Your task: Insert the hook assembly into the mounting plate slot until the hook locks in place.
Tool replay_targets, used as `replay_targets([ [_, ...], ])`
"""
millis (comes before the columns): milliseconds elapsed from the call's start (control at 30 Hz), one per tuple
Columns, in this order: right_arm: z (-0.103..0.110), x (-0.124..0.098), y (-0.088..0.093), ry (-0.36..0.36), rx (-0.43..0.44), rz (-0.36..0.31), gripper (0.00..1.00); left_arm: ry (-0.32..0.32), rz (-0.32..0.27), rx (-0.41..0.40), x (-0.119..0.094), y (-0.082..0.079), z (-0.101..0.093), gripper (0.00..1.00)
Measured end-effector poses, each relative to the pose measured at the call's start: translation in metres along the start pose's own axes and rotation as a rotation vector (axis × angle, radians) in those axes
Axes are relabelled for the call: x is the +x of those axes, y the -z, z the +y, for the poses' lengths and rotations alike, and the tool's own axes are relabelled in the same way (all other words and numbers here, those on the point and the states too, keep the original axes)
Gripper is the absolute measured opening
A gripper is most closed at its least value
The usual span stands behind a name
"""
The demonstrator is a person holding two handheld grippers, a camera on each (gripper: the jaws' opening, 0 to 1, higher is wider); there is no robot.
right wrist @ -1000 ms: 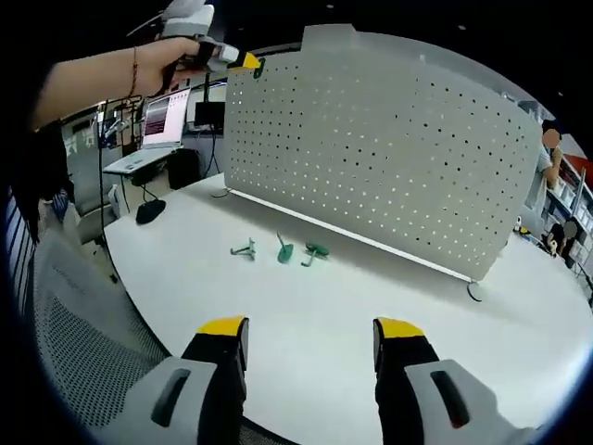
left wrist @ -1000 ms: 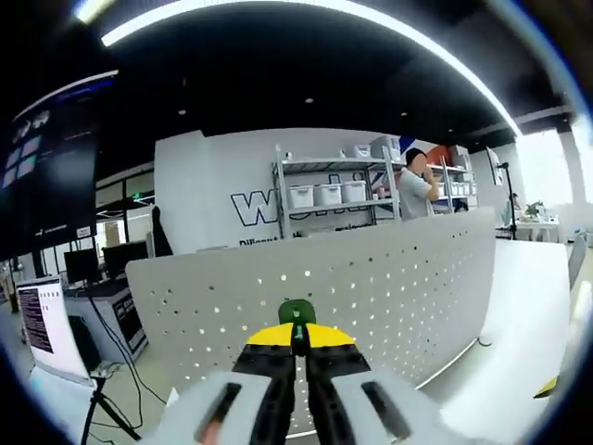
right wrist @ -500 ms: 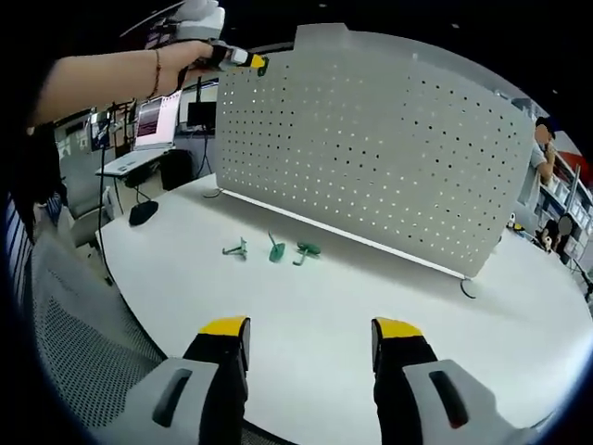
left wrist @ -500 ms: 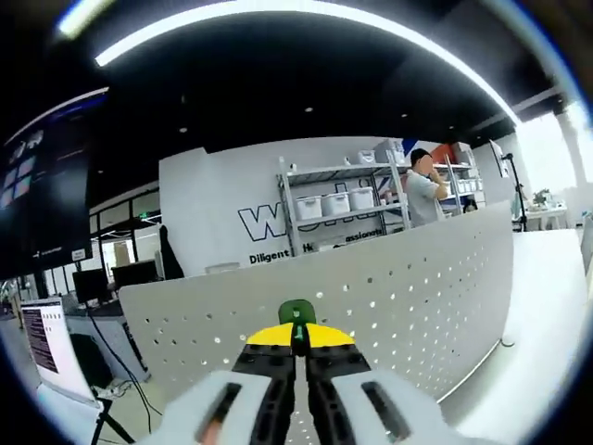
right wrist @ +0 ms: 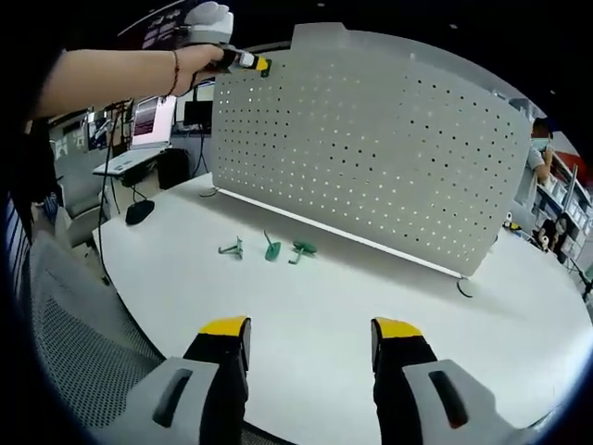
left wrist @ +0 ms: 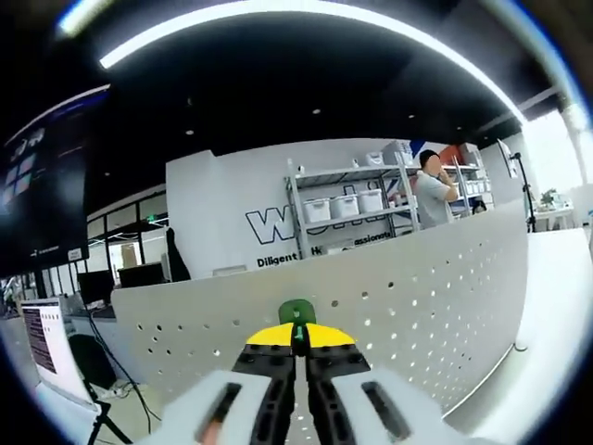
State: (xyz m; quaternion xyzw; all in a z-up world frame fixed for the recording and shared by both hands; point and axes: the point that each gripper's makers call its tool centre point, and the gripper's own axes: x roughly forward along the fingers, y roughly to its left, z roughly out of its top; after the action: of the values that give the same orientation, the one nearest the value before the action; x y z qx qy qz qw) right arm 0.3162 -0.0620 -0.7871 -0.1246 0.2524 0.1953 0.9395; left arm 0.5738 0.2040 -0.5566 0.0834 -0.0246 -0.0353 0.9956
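In the left gripper view my left gripper [left wrist: 297, 335] is shut on a green hook [left wrist: 296, 312], held close to the top edge of the white perforated mounting plate [left wrist: 417, 297]. The right gripper view shows that same left gripper [right wrist: 248, 63] in a person's hand at the upper left corner of the plate [right wrist: 371, 158], with the green hook [right wrist: 265, 66] at its tip. Three more green hooks [right wrist: 269, 248] lie on the white table [right wrist: 315, 334] in front of the plate. My right gripper [right wrist: 310, 336] hovers open over the table's near part, holding nothing.
A mesh chair [right wrist: 83, 362] stands at the table's near left edge. A desk with a laptop [right wrist: 148, 120] and a black mouse-like object [right wrist: 141, 211] sit to the left. Behind the plate are shelves with white bins [left wrist: 343, 206] and a standing person [left wrist: 434, 190].
The left gripper with the hook has risen slightly along the plate's top left corner. The right gripper has hardly moved.
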Motion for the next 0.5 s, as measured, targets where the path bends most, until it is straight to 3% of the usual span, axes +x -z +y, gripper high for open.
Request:
replay_targets([
  [500, 0.0, -0.0004, 0.0004, -0.004, 0.006, 0.001, 0.49, -0.009, 0.017, -0.032, 0.0075, 0.0047, -0.0043, 0.02],
])
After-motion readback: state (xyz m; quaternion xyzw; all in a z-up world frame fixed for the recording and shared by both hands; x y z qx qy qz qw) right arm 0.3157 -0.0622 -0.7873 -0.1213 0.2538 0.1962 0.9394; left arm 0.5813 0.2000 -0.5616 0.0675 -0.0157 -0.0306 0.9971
